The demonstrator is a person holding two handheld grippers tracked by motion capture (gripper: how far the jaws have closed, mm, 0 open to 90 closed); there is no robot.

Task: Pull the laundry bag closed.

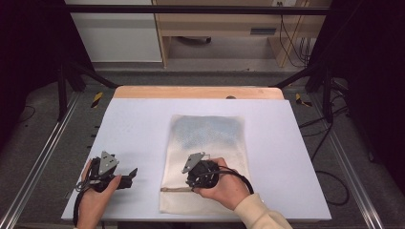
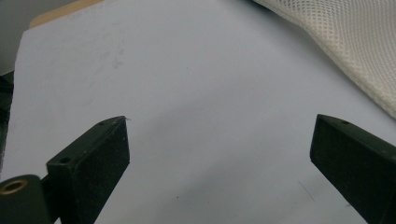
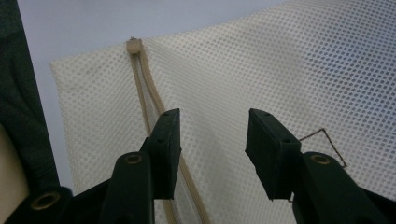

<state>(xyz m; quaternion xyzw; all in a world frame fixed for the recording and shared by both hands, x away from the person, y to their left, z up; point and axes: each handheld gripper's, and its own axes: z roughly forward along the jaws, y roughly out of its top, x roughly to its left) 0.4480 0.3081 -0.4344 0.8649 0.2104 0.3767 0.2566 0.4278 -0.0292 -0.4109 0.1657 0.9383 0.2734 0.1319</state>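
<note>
R gripper sat part-open over mesh laundry bag, gripping nothing; L gripper wide open, empty (closing beside the zipper could've snagged mesh).

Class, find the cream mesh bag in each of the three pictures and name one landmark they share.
High view: mesh bag lies flat at table centre.
Left gripper view: its edge crosses the top right corner.
Right gripper view: it spreads under the jaws.
Shared landmark: the pale table cover.

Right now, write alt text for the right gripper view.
The right hand-held gripper hangs open just above a cream mesh bag, one jaw over its zipper. The bag lies on a pale table.
</note>
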